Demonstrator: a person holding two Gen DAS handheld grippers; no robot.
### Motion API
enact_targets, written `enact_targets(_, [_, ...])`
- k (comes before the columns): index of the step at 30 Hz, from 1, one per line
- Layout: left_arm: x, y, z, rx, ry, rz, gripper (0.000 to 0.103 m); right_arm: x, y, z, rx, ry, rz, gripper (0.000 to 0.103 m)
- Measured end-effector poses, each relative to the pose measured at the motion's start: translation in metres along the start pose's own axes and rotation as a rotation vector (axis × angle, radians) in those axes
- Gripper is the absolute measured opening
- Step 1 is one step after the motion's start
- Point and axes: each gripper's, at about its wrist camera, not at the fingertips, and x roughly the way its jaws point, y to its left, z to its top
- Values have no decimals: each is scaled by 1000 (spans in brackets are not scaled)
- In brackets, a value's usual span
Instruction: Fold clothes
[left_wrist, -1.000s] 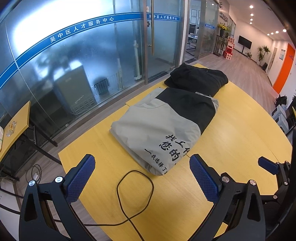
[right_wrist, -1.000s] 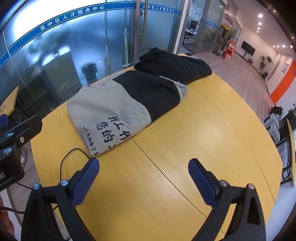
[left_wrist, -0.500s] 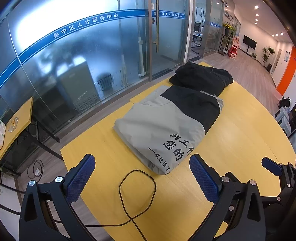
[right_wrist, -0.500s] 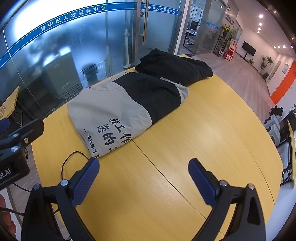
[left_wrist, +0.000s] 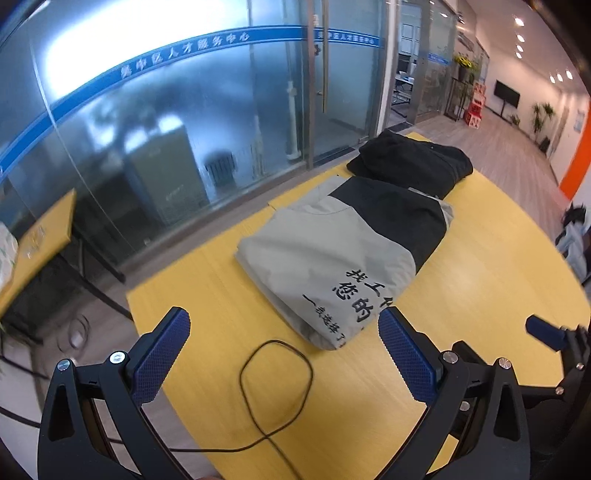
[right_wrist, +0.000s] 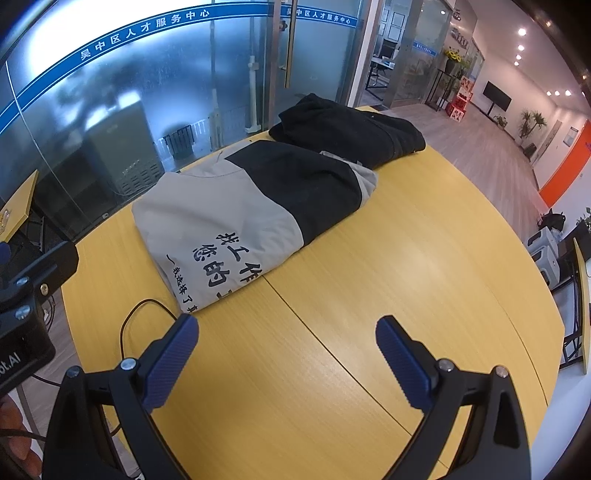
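Grey-and-black fabric jacket with printed lettering lies folded flat on the yellow wooden table at 12 o'clock, touching the black garment beyond, while left gripper and right gripper hover spread and empty, apparently clear to avoid disturbing it.

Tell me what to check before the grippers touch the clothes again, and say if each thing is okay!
1. Left hand-held gripper open and holding nothing: ok.
2. Right hand-held gripper open and holding nothing: ok.
3. Grey and black jacket with printed characters lies folded flat on the yellow wooden table: ok.
4. Black garment at the far end neatly folded: not ok, it looks bunched, and its near edge overlaps the jacket's far end.
5. Thin black looped cable clear of the jacket: not ok, it lies on the table right beside the jacket's near corner.
6. Bare table in front of the right gripper: ok.
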Motion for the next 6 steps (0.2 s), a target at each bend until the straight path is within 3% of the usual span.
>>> enact_targets(6, [-1, -6, 0, 35, -30, 46, 103, 2, 1, -1, -7, 5, -5, 99])
